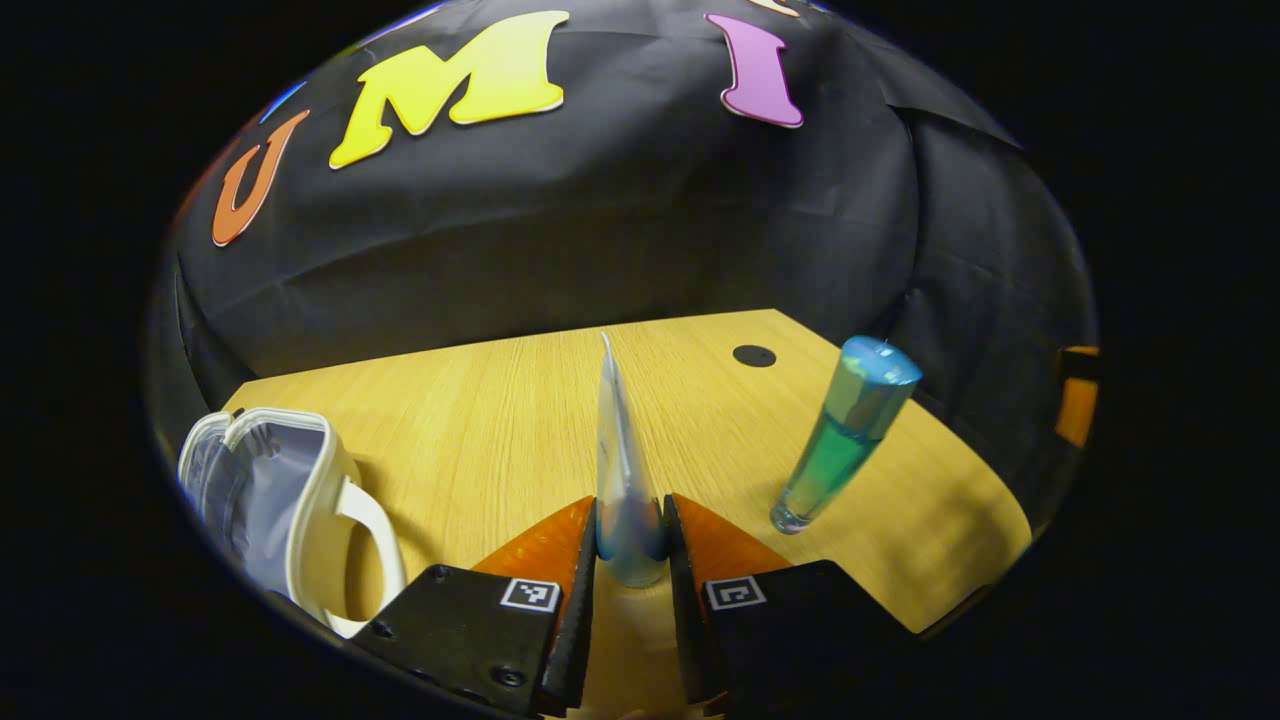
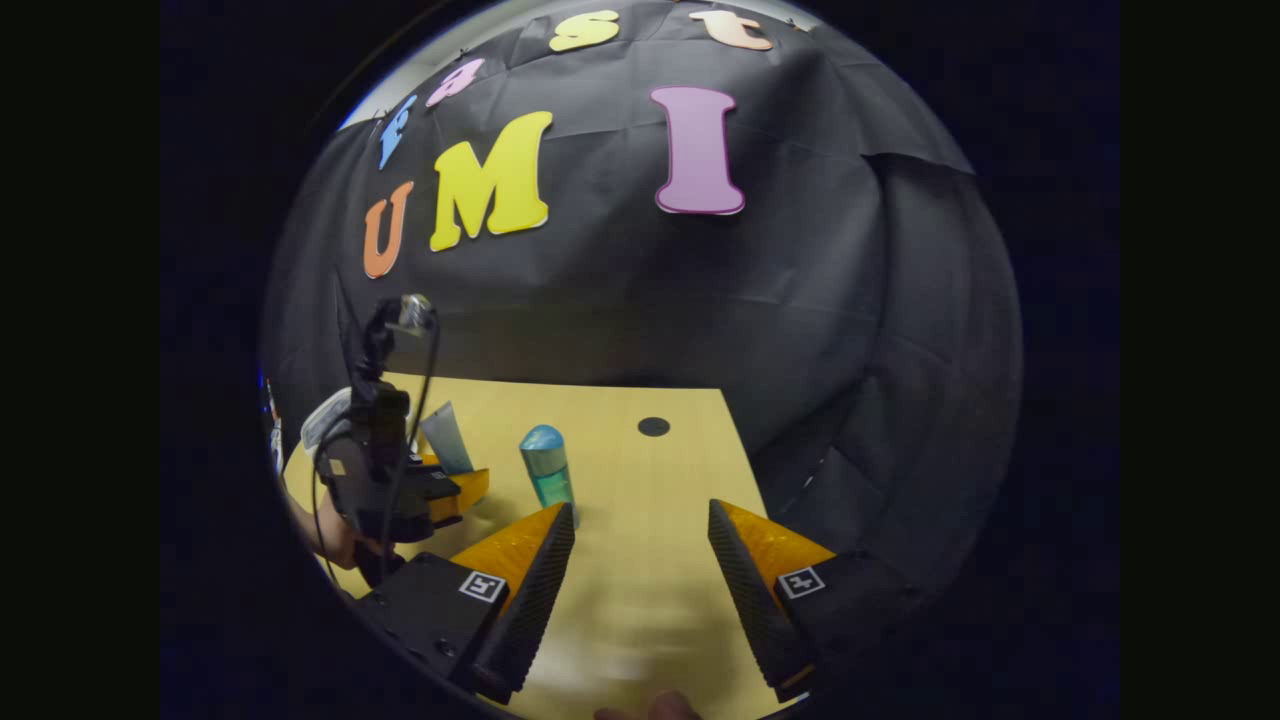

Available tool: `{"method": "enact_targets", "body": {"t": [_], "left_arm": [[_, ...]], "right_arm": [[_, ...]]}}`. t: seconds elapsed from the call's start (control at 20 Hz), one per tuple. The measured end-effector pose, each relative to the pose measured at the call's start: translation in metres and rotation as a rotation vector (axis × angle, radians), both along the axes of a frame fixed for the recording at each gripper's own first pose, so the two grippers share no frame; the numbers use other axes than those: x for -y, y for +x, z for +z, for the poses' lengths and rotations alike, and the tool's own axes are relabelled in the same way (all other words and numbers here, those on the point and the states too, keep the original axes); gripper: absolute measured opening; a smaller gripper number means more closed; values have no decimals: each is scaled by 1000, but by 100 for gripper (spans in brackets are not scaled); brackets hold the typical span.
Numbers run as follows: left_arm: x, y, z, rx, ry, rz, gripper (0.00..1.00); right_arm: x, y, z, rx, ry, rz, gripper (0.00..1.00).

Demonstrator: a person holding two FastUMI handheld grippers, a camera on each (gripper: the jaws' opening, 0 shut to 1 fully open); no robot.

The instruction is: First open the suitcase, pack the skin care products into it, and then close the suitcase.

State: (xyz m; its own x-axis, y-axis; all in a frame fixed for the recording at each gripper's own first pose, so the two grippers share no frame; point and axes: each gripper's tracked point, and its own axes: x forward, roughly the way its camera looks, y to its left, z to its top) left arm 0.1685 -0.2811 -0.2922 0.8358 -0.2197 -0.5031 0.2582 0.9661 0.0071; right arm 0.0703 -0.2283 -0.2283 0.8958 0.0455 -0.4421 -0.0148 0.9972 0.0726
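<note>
The table [image 1: 480, 420] is light yellow-brown wood with fine straight grain, and a small round black disc [image 1: 754, 355] is set in its top. The suitcase [image 1: 270, 500] has a cream-white shell and handle, with a pale grey-lilac lining showing inside. The tube [image 1: 622, 470] is pale silvery white, shading to a light blue at its lower end. The bottle [image 1: 845, 435] is clear blue-green, deeper green through its body, with a lighter sky-blue cap. In the right gripper view the same bottle [image 2: 546, 465] looks teal with a blue cap, and the tube [image 2: 446, 438] looks pale grey-blue. The wall cloth [image 2: 800, 300] is plain black.
</note>
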Motion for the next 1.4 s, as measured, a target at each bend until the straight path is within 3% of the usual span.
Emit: {"method": "enact_targets", "body": {"t": [0.1, 0.3, 0.95, 1.05, 1.15, 1.25, 1.3, 1.4], "left_arm": [[-4, -23, 17, -10, -44, 25, 39], [-32, -62, 50, -6, -44, 70, 39], [-148, -120, 100, -6, 12, 280, 39], [-171, -125, 106, -6, 19, 320, 39], [-192, -126, 110, -1, 29, 346, 39], [-210, -124, 109, -10, 37, 343, 39], [-220, -123, 108, -16, 41, 342, 38], [-240, -111, 110, 0, 45, 327, 39]], "right_arm": [[-24, 13, -12, -4, 40, 30, 80], [-67, 46, -38, -14, 64, 90, 79], [-93, 113, -104, -55, 53, 104, 80], [-96, 115, -110, -76, 47, 103, 67], [-95, 120, -110, -73, 30, 88, 65], [-89, 120, -107, -59, -1, 72, 54], [-88, 123, -110, -63, -6, 68, 42], [-84, 120, -101, -71, -2, 58, 36]]}}
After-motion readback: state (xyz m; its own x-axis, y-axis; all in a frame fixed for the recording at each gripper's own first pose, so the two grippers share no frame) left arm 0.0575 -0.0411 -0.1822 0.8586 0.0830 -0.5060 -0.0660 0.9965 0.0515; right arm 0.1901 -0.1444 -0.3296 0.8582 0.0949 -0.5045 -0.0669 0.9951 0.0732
